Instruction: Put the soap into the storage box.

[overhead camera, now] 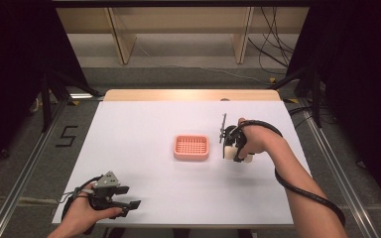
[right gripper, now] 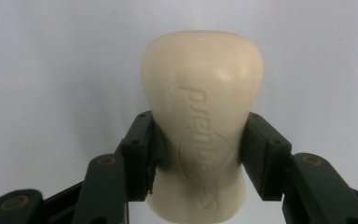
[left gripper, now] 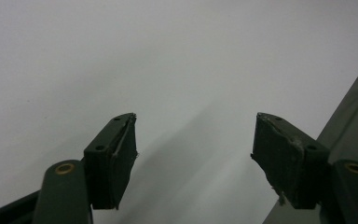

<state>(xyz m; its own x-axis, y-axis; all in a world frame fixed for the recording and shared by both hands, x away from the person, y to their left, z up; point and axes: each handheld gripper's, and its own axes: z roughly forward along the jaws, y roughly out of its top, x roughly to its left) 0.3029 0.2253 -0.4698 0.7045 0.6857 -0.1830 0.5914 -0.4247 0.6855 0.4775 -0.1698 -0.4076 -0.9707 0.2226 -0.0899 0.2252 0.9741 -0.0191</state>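
Where the right gripper pinches it at the waist, the cream bar of soap narrows; its rounded end projects beyond the jaws, and embossed lettering runs along its face, detail the right gripper view alone resolves. In the high view the soap is held just right of the pink slotted dish, apart from it. The left gripper, jaws spread and unloaded, sits well left of the dish over the white table.

White-topped table stands on grey carpeted floor. Pale wooden shelving behind. Dark curtains flank both sides. Loose cables trail at rear right.
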